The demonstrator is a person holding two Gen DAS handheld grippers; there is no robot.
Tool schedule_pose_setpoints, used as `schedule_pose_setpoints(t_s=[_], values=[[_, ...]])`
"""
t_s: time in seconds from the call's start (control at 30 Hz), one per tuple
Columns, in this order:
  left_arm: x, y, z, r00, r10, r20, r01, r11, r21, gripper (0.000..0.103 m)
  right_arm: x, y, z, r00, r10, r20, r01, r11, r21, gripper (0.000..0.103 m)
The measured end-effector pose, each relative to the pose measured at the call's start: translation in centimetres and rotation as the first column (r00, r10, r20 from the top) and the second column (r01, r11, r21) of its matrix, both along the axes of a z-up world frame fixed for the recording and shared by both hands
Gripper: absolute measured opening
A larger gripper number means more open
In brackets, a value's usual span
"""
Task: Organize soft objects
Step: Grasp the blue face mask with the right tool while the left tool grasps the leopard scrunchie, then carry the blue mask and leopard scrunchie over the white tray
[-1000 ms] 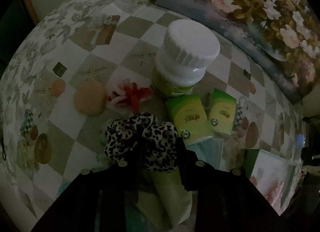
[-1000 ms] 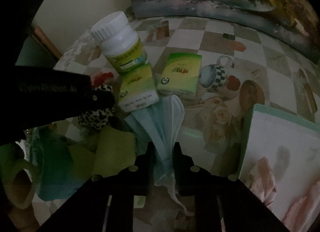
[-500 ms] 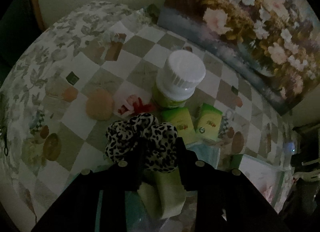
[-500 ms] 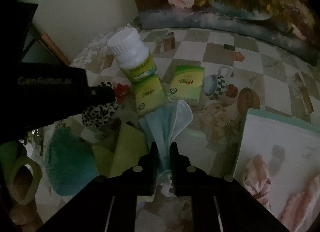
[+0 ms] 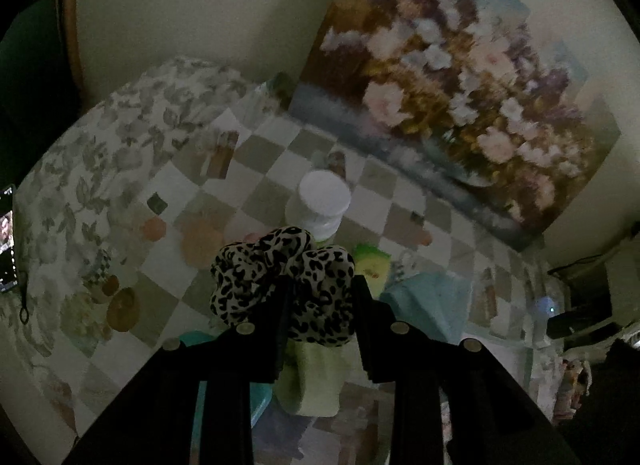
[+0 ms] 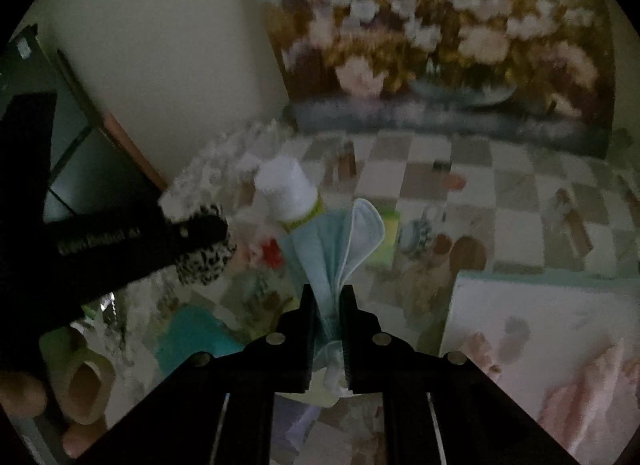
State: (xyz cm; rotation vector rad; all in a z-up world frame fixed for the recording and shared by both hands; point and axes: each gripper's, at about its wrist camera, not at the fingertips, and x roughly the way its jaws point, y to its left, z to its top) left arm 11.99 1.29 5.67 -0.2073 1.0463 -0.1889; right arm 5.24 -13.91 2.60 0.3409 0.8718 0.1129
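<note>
My left gripper (image 5: pixel 318 285) is shut on a leopard-print scrunchie (image 5: pixel 280 277) and holds it well above the table; it also shows in the right wrist view (image 6: pixel 206 249). My right gripper (image 6: pixel 328 293) is shut on a light blue face mask (image 6: pixel 340 249), lifted off the table; the mask shows in the left wrist view (image 5: pixel 428 301). A green cloth (image 5: pixel 316 377) and a teal cloth (image 6: pixel 192 337) lie on the table below.
A white-capped bottle (image 5: pixel 320 205) and green tissue packs (image 5: pixel 370 265) stand on the checkered tablecloth (image 5: pixel 260 169). A flower painting (image 5: pixel 460 85) leans on the back wall. A floral box (image 6: pixel 540 345) lies at the right. A tape roll (image 6: pixel 84 389) is at the lower left.
Both grippers have risen away from the table, carrying the scrunchie and the mask up with them. The bottle and tissue packs look smaller and farther off.
</note>
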Motion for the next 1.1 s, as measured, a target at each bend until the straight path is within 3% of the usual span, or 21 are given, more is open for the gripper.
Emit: schedule_pose_setpoints(t_s=[0.27, 0.63, 0.83, 1.1], values=[[-2.1, -2.0, 2.2, 0.996, -0.065, 0.064, 0.066, 0.998, -0.001, 0.03, -2.8, -2.2, 5.3, 0.988, -0.08, 0.136, 0.079, 0.997, 0.008, 0.012], [-4.7, -7.3, 2.6, 0.975, -0.209, 0.079, 0.207, 0.978, 0.03, 0.03, -6.3, -7.4, 6.2, 0.958, -0.25, 0.139, 0.253, 0.967, -0.006, 0.012], [-5.7, -9.6, 2.0, 0.962, -0.267, 0.058, 0.266, 0.964, 0.026, 0.03, -8.3, -11.7, 6.1, 0.922, -0.367, 0.12, 0.372, 0.928, -0.022, 0.012], [-7.0, -12.5, 1.3, 0.94, -0.339, 0.035, 0.339, 0.941, 0.016, 0.03, -11.5, -17.3, 5.7, 0.849, -0.518, 0.101, 0.523, 0.852, -0.025, 0.012]])
